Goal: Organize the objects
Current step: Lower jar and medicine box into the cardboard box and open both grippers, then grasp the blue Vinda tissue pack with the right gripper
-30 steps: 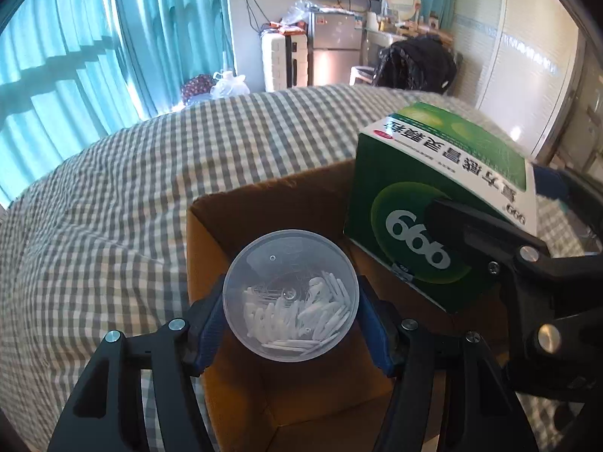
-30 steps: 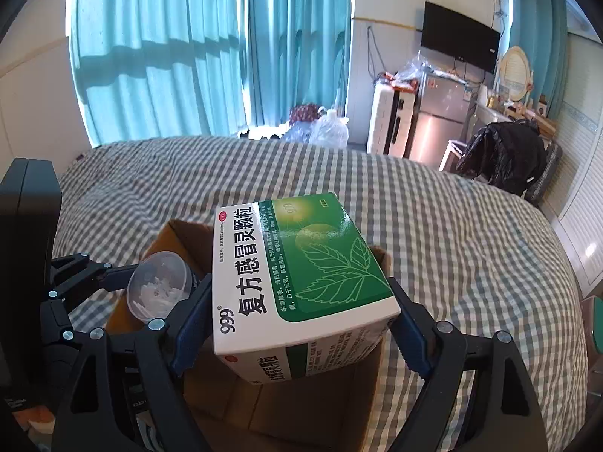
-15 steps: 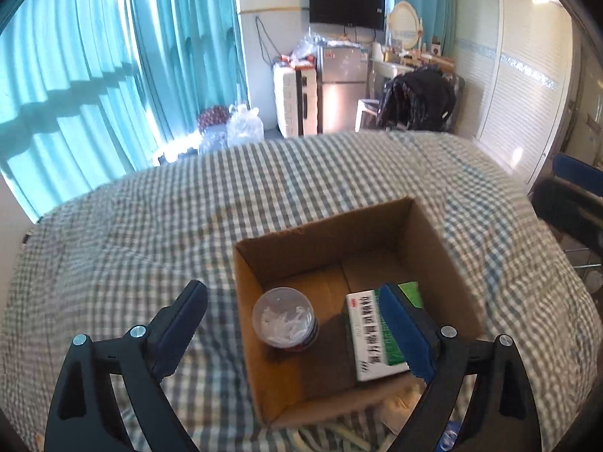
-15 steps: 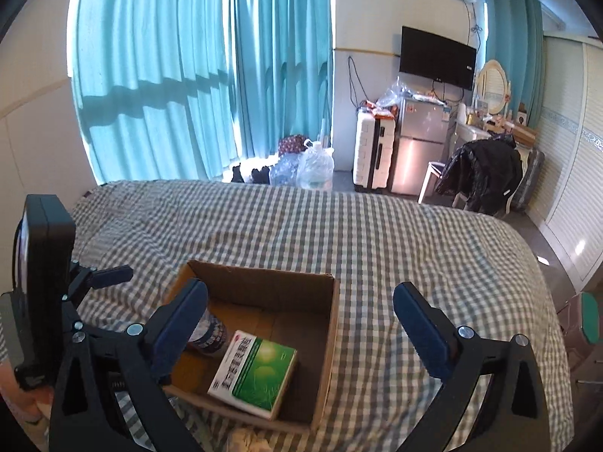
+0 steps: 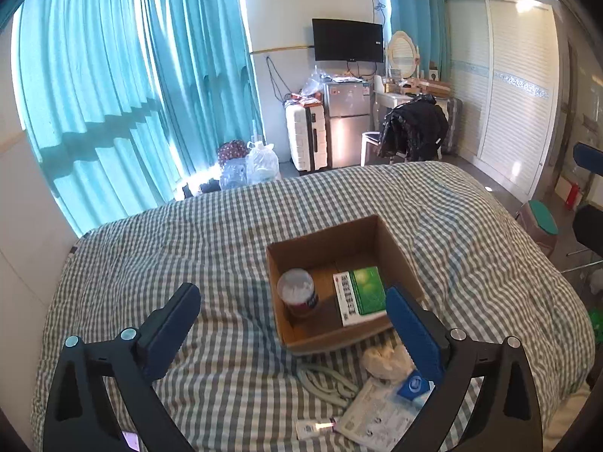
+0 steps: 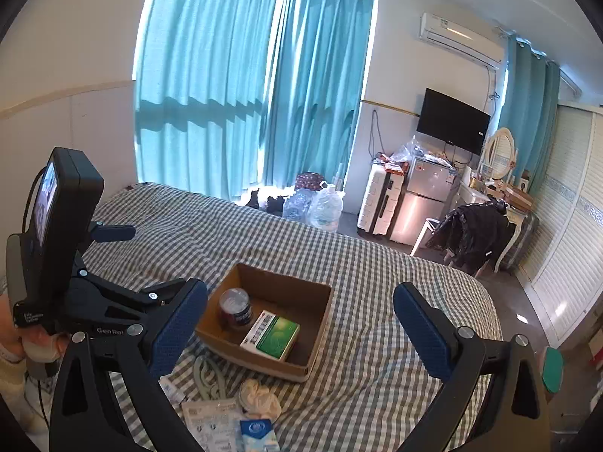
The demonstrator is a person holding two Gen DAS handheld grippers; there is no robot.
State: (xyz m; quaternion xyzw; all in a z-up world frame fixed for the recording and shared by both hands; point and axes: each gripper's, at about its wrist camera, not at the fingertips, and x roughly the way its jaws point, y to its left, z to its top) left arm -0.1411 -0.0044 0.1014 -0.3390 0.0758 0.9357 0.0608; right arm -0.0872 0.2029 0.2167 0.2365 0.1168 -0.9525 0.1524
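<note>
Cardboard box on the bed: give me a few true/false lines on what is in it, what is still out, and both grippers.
1. The green medicine box lies inside the cardboard box. True.
2. The round jar sits on the bedspread outside the box. False: it stands inside, beside the medicine box.
3. The left gripper is open and empty. True.
4. The right gripper grips the medicine box. False: open, empty.
5. A blue packet lies outside the box. True.

Bed (image 5: 196,248): the cardboard box (image 5: 324,241) is set on it.
Box: 2 items are held inside, the jar (image 5: 297,292) upright at left, the medicine carton (image 5: 361,293) laid flat just beside it at right.
Before the box: a cloth bundle (image 5: 384,356), a cord (image 5: 324,380) and packets (image 5: 377,414) are spread on the cover.
</note>
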